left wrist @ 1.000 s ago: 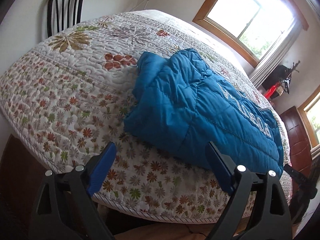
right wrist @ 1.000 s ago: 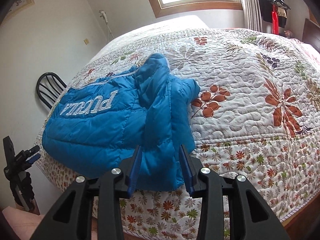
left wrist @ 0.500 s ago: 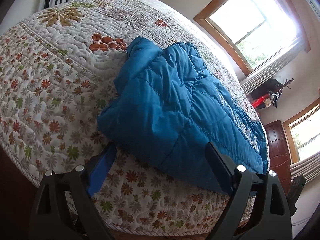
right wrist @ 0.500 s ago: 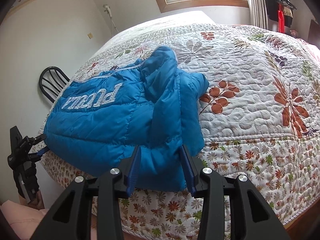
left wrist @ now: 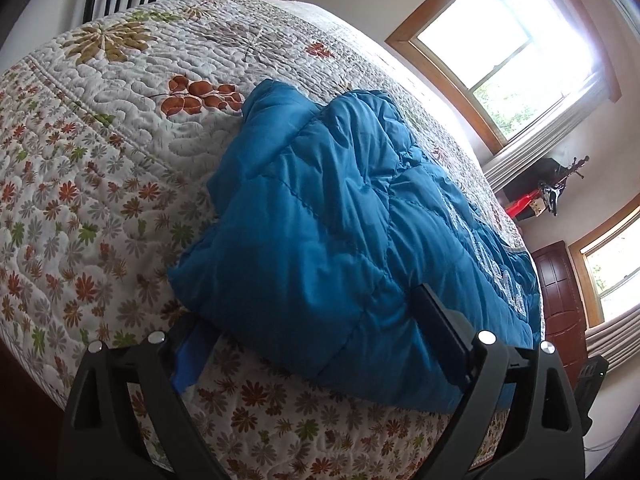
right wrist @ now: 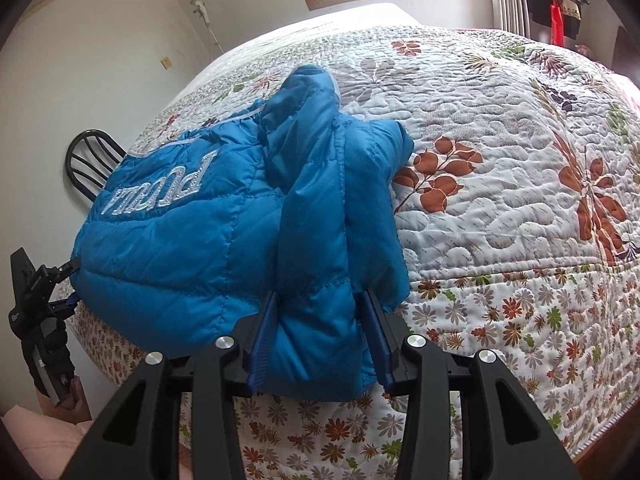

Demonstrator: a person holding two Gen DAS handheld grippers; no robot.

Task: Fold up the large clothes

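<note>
A blue puffer jacket [left wrist: 340, 220] with silver lettering lies bunched on the bed's floral quilt [left wrist: 100, 160], near the bed's front edge. My left gripper [left wrist: 316, 344] stands wide open astride the jacket's near edge, its fingers not pressing the fabric. In the right wrist view the jacket [right wrist: 200, 248] has a sleeve folded over its right part. My right gripper [right wrist: 320, 332] is open at a narrower width, and the puffy hem fills the gap between its fingers. The left gripper [right wrist: 40, 292] shows at the jacket's left corner.
The quilt [right wrist: 500, 160] stretches bare to the right of and behind the jacket. A black chair [right wrist: 86, 164] stands by the wall at the bed's left side. Windows [left wrist: 500, 40], a dark wooden door [left wrist: 560, 292] and hanging clothes [right wrist: 560, 0] line the far walls.
Both grippers have come forward and down to the jacket. Its near edge, earlier just beyond the fingertips, now lies between the fingers of each. The jacket itself has not shifted.
</note>
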